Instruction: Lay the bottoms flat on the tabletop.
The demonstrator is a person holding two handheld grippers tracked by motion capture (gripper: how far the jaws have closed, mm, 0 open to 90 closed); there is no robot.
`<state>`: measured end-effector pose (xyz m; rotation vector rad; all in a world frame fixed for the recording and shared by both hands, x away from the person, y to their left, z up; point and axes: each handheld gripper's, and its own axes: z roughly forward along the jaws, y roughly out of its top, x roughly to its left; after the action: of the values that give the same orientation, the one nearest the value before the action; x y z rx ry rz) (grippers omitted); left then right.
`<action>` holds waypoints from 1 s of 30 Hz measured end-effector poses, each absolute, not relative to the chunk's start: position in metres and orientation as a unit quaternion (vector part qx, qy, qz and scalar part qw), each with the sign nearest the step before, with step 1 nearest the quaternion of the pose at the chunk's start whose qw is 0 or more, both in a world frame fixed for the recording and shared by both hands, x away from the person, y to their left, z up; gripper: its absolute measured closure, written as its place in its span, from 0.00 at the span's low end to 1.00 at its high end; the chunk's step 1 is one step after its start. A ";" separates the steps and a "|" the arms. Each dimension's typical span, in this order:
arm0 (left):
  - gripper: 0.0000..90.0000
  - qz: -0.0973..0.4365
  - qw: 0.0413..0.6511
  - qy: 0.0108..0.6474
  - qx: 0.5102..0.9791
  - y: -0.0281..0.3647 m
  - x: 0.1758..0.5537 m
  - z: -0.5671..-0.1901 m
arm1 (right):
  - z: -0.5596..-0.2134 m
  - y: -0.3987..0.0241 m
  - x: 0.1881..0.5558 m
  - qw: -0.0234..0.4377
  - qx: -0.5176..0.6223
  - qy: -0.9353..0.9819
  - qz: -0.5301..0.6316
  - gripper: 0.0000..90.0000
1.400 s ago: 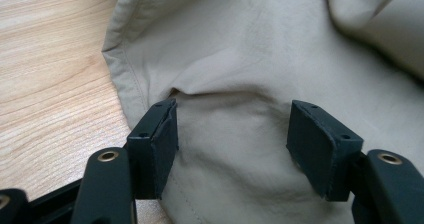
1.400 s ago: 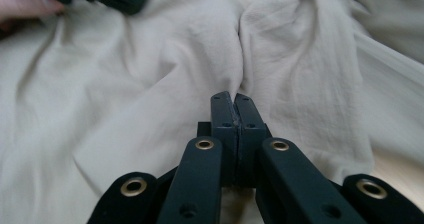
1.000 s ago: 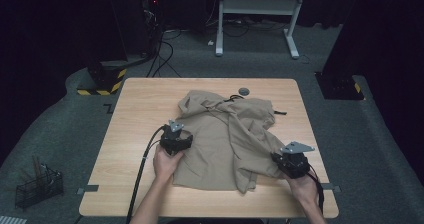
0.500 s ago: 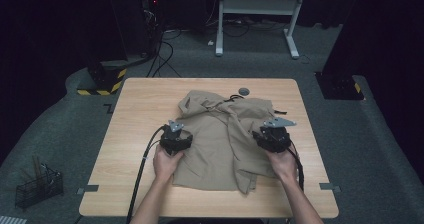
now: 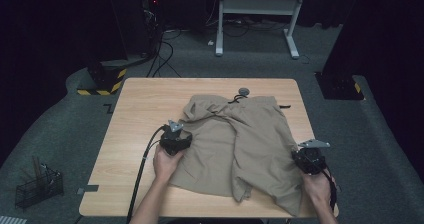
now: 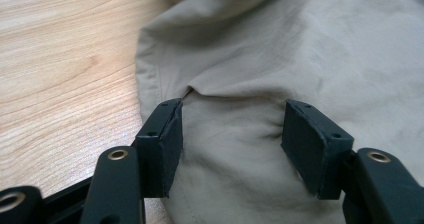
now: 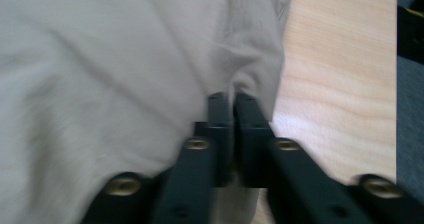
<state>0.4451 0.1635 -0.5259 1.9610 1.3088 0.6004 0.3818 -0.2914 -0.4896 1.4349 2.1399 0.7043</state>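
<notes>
A: Where do things stand with the beige shorts [image 5: 240, 144]?

B: They lie crumpled across the middle of the wooden worktop [image 5: 140, 104], waistband at the far side near a small grey disc [image 5: 243, 91], leg hems toward the near edge. The left gripper [image 5: 182, 140] sits at the left edge of the cloth. In the left gripper view its fingers [image 6: 167, 139] stand spread, with a low ridge of fabric between them and no pressure on it.

A: And the right?

B: The right gripper [image 5: 300, 156] is at the right edge of the shorts, near the worktop's right side. In the right gripper view its fingers [image 7: 220, 134] stand almost together on a fold of the hem. They have just been opening, yet the cloth is bunched right between them, so I read it as a loosening pinch.

A: So how should the flattening go?

B: My view: the left should close on the ridge it straddles and take only the top layer, low on the cloth. Then both hands should draw apart, level with the worktop, so the creases in the middle run out. Lifting high would likely drag the folded near leg over itself.

A: Any risk?

B: The right pinch looks thin, and the hem could slip free if pulled sharply.
</notes>
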 end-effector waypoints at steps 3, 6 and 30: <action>0.44 0.229 0.349 0.502 0.757 0.163 0.445 -0.526 | -0.479 -0.284 0.381 0.259 0.523 0.752 0.308 0.65; 0.43 0.228 0.349 0.496 0.762 0.164 0.445 -0.526 | -0.461 -0.256 0.383 0.274 0.478 0.753 0.359 0.62; 1.00 0.257 0.292 0.485 0.783 0.226 0.428 -0.478 | -0.516 -0.211 0.434 0.206 0.449 0.809 0.318 0.56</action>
<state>0.4279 0.2259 -0.4778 2.0873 1.2917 0.6856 0.4345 -0.2108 -0.5164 1.2516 2.2553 0.8854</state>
